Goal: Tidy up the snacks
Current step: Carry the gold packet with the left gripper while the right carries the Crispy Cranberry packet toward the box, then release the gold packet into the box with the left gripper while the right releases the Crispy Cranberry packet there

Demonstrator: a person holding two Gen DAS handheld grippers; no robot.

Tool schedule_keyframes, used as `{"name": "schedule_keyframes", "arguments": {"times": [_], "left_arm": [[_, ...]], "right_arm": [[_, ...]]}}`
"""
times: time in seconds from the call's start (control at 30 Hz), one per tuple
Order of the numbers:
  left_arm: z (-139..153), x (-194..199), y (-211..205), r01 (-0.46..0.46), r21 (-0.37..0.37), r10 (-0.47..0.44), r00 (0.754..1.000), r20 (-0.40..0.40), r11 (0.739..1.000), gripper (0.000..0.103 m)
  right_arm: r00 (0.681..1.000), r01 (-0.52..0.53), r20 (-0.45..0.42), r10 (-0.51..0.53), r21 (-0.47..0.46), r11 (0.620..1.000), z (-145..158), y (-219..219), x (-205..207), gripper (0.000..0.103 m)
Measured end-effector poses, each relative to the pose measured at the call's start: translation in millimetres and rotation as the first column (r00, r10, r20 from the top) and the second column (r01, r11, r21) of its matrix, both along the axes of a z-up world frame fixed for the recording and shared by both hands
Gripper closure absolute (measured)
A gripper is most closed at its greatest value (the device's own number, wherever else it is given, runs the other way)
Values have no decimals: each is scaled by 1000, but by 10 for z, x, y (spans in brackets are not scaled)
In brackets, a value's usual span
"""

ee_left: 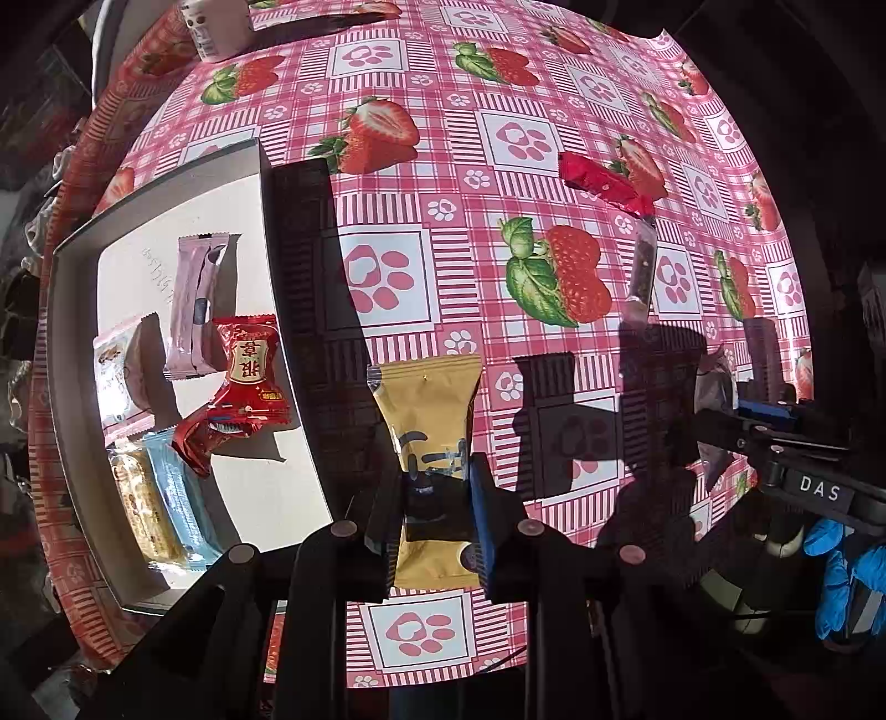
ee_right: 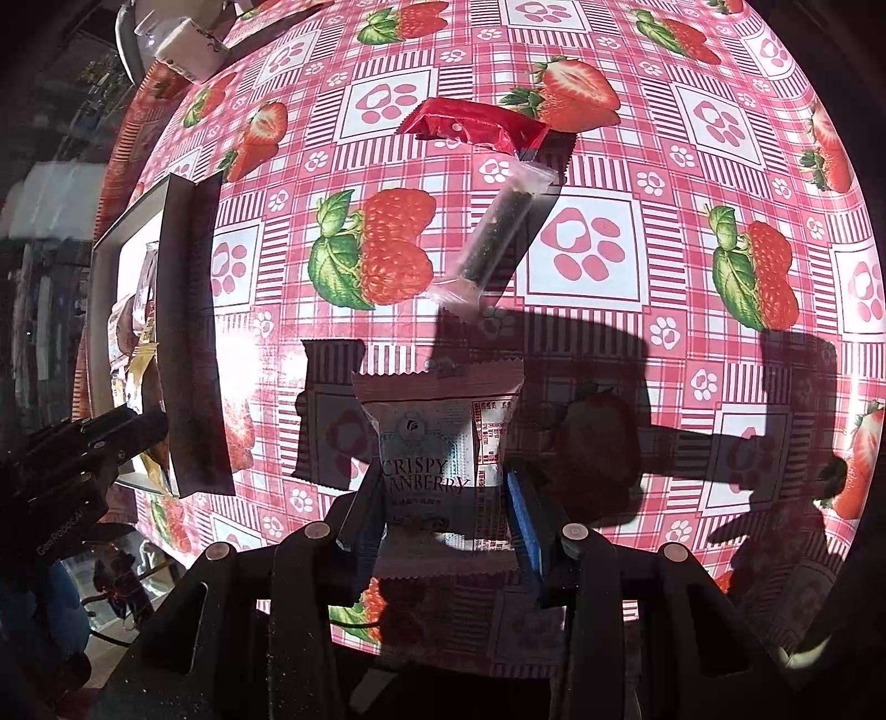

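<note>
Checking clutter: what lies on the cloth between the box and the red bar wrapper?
In the left wrist view, nothing: only bare strawberry tablecloth lies between the box and the red bar wrapper.

- Tablecloth (ee_left: 498, 83): pink-and-white check, printed with strawberries, green leaves and paw-print squares; covers the whole table surface.
- Small white container (ee_left: 213, 25): stands on the tablecloth at its far left edge; possibly a labelled cup or carton, too cropped to say.
- Dark surroundings beyond the tablecloth's left edge: cluttered, blurred, nothing there identifiable.
- Hard shadows lie across the tablecloth's near part.
</note>
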State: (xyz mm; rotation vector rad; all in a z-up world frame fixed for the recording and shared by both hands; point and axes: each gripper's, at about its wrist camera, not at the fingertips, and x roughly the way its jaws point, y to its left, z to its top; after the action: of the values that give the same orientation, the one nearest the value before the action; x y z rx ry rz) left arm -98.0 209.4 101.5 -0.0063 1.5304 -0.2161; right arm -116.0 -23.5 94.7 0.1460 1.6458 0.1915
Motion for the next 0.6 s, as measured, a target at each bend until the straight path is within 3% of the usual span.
{"name": "schedule_keyframes", "arguments": {"times": [0.6], "left_arm": [[152,-79,859,-124,49,120,990,67,991,79]], "right_arm": [[970,-233,77,231,28,972,275,1235,308,61]]}}
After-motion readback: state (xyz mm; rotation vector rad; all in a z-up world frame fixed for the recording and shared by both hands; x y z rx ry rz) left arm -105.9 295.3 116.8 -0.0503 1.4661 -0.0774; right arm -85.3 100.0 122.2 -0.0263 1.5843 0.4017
